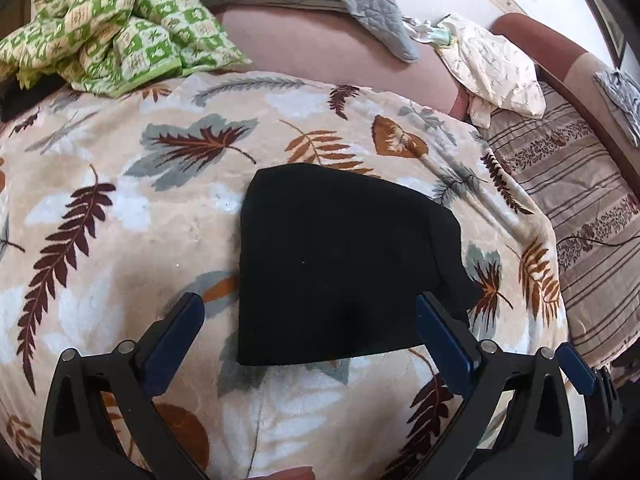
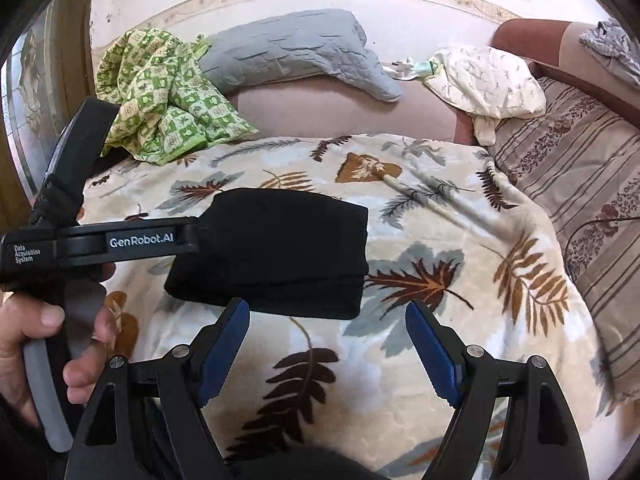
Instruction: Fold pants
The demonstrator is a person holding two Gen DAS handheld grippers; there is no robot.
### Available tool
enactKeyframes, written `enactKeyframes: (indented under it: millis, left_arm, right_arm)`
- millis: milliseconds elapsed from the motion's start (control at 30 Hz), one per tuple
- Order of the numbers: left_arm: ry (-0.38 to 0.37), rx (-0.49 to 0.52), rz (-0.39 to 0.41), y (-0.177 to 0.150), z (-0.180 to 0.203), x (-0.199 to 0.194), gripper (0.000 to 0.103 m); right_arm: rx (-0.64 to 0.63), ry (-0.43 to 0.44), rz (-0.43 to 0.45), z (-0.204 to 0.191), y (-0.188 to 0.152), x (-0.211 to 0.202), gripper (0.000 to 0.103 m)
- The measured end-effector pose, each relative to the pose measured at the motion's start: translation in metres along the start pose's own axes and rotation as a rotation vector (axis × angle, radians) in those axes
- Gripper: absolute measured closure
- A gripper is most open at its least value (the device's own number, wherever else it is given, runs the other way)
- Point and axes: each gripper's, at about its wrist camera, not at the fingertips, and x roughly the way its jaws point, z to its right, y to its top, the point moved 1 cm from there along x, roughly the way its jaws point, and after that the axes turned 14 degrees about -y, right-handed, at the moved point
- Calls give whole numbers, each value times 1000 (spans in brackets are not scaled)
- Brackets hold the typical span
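Left gripper (image 1: 310, 316): blue-padded fingers spread wide, holding nothing, poised above the near edge of the pants. In the right wrist view its black body, marked "GenRobot.AI", entered from the left, gripped by the person's left hand (image 2: 48, 344) on a grey handle.

Right gripper (image 2: 327, 320): fingers likewise spread apart, empty, hovering just short of the near edge of the pants.

Pants (image 1: 344, 264): black, folded into a compact, roughly rectangular bundle of several layers; lay flat on the blanket, about its middle, ahead of both grippers. No finger touched them so far as could be seen.

Blanket (image 1: 120, 216): beige plush with brown, rust and grey leaf print, spread over the bed and bearing the pants.

Striped cover (image 2: 580, 200): brown and tan with floral bands, beside the blanket on the right.

Green cloth (image 2: 160, 92): checked green and cream, crumpled, at the far left edge of the blanket.

Grey pillow (image 2: 296, 52): quilted, further back, beside the green cloth, against the wall.

White cloth (image 2: 488, 80): pale, small print, bunched at far right near the brown sofa arm (image 2: 528, 32).
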Motion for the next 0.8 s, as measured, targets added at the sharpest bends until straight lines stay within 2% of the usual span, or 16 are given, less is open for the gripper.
enactKeyframes:
  millis: [467,800]
  left_arm:
    - [-48,-32,-9,1,-7,1,0]
    - [-26,-32,-11,0,-8,5,0]
  right_arm:
    - [-36,-41,19,-11,4,-4,22]
    - [-39,-35,16,-12,4,-4,22]
